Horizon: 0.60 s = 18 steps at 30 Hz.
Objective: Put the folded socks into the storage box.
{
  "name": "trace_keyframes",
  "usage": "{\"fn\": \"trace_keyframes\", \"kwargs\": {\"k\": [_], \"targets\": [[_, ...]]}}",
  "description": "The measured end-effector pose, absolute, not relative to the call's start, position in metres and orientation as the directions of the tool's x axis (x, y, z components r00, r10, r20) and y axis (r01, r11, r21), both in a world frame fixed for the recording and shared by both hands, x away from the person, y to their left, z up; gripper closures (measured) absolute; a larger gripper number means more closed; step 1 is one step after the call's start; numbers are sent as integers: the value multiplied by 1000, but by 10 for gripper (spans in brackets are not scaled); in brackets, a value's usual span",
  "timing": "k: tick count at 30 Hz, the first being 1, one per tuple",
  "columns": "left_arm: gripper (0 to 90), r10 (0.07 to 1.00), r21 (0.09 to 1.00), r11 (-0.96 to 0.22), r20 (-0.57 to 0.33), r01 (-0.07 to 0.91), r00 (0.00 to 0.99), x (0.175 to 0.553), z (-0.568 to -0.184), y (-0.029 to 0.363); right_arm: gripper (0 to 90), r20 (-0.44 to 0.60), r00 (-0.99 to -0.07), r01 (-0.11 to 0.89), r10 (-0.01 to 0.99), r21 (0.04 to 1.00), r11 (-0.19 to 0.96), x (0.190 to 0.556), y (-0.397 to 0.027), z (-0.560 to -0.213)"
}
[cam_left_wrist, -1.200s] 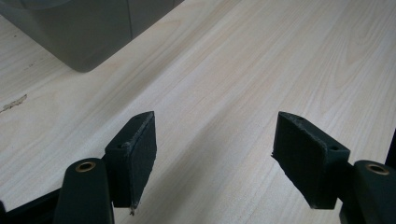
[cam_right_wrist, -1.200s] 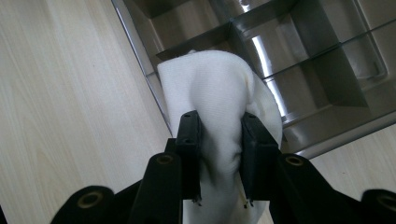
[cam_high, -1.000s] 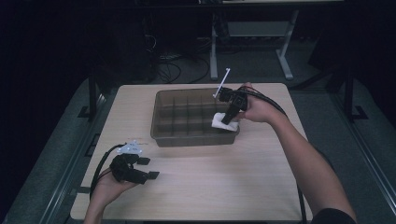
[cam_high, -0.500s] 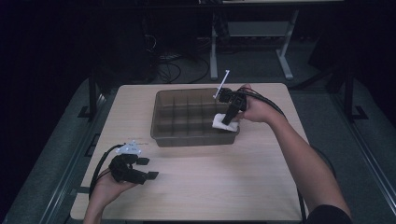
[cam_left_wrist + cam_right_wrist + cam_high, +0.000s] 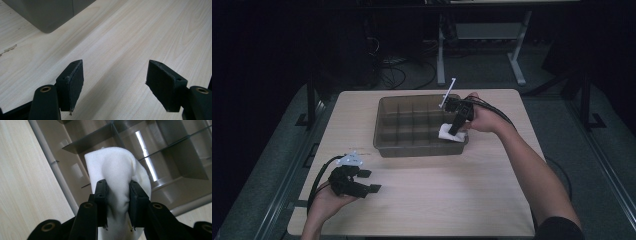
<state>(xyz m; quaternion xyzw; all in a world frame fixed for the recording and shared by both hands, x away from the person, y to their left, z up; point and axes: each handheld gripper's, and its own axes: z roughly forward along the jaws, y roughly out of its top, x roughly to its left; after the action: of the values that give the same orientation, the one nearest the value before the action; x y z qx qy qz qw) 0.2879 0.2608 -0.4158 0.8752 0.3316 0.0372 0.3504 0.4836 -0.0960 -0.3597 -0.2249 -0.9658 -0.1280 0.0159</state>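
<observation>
Taking the brown divided plastic bin [image 5: 412, 125] as the landmark: nearest the person, well short of the bin's front wall and off toward its left corner, the left gripper [image 5: 368, 181] rests in the person's left hand [image 5: 324, 205] low over the wooden table [image 5: 452, 195]; in the left gripper view its two black jaws stand wide apart with nothing but bare tabletop between them, and one corner of the bin shows at the upper left of that view; the black cable [image 5: 318, 176] loops from the gripper toward the table's left edge. Farther on, at the bin's front right corner, the right gripper [image 5: 454, 131] points down into the bin from the person's right hand [image 5: 482, 117], whose forearm comes in over the table to the right of the bin; its jaws are drawn in close and pinch a white folded cloth [image 5: 120, 175], the fabric bulging out above the pads [image 5: 102, 195] in the right gripper view; the cloth [image 5: 451, 133] sits at the corner compartment by the front wall, over the bin's dividers, and whether it touches the bin floor cannot be told. Beyond the bin's far wall, the dark floor holds a table leg frame [image 5: 517, 65].
</observation>
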Motion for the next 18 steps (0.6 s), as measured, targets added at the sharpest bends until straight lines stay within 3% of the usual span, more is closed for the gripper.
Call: {"fn": "trace_keyframes", "kwargs": {"k": [18], "targets": [[298,610,641,-530,-166,555,775,285,-414,262,719,56,-905,424,421,171,889,485,-87,-381]]}}
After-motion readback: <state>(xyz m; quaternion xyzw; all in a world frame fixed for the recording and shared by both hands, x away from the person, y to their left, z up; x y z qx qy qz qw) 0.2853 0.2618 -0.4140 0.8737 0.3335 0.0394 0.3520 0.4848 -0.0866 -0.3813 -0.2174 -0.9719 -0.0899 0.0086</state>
